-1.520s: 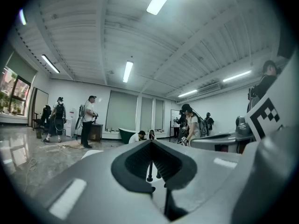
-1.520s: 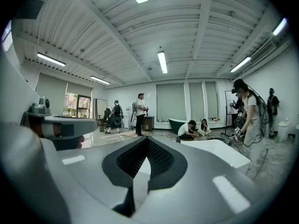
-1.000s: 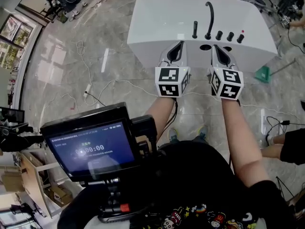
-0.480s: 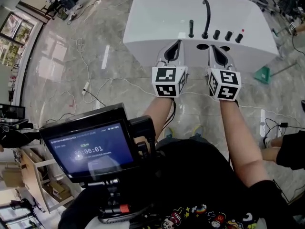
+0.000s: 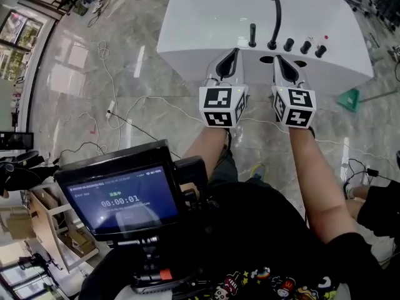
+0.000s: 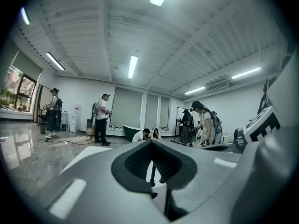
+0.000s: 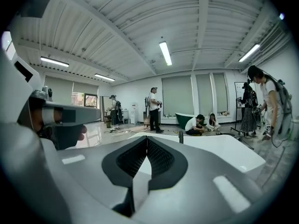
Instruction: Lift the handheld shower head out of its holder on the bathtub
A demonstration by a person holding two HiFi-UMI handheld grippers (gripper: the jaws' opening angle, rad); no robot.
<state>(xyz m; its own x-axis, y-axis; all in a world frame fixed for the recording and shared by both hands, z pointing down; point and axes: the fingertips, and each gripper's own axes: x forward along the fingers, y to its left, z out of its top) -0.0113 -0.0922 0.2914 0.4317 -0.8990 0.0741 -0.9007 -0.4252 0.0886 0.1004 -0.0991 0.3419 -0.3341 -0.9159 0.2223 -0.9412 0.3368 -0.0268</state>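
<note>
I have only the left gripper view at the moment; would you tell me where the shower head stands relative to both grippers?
Observer: In the head view the handheld shower head stands upright on the bathtub rim, ahead of and between the left gripper and right gripper.
Operator: Thank you. Is the right gripper holding anything?
Observer: No. The right gripper view shows its jaws together with nothing between them.
Operator: What stands next to the shower head?
Observer: A curved black spout on the right gripper's side, then three black knobs.

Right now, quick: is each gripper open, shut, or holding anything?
Left gripper: shut, jaw tips together, holding nothing.
Right gripper: shut, jaw tips together, holding nothing.
</note>
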